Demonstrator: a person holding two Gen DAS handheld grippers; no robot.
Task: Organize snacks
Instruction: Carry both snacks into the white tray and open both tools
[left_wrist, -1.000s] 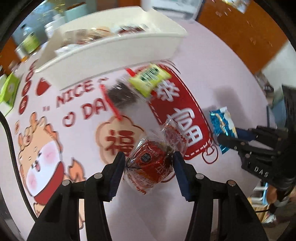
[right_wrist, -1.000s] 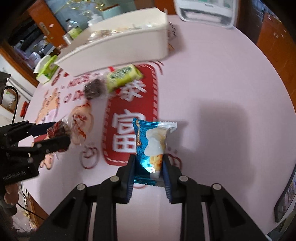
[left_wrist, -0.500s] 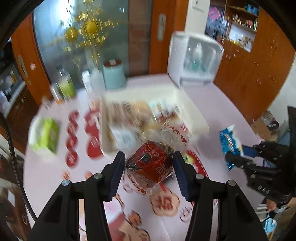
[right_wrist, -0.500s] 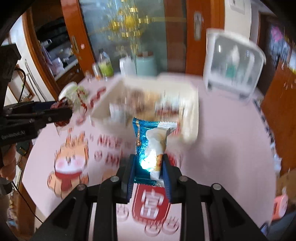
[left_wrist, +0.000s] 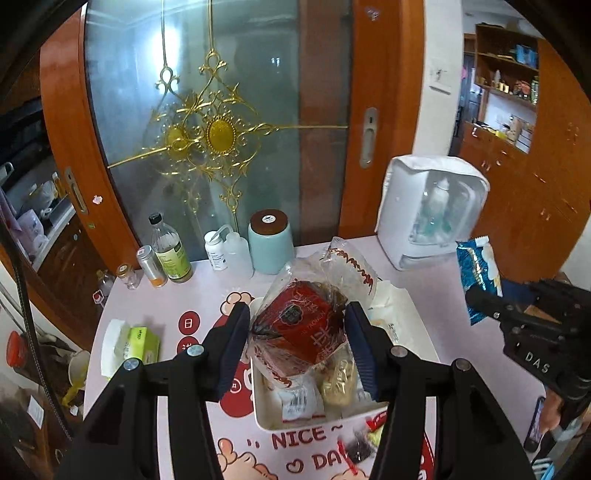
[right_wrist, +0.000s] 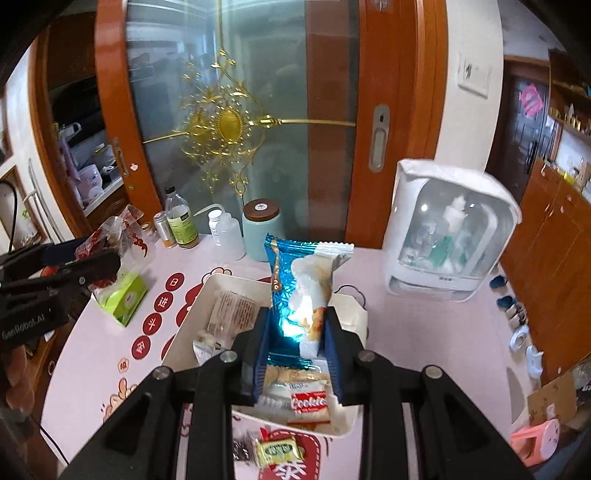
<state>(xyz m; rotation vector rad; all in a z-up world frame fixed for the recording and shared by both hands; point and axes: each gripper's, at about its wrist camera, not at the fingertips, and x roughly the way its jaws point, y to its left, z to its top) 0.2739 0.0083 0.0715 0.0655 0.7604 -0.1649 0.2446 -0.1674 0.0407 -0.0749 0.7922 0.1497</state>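
1. Left gripper (left_wrist: 297, 345) clamps red snack in clear crinkly wrapper (left_wrist: 301, 328) over white rectangular plastic bin (left_wrist: 295, 424).
2. Right gripper (left_wrist: 484, 295) grips blue foil snack packet (left_wrist: 474, 273).

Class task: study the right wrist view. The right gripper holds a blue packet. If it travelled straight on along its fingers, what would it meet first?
Probably the far wall of the white bin, then the teal canister behind it. The right gripper, shut on the blue packet, may pass above the bin; depth is unclear.
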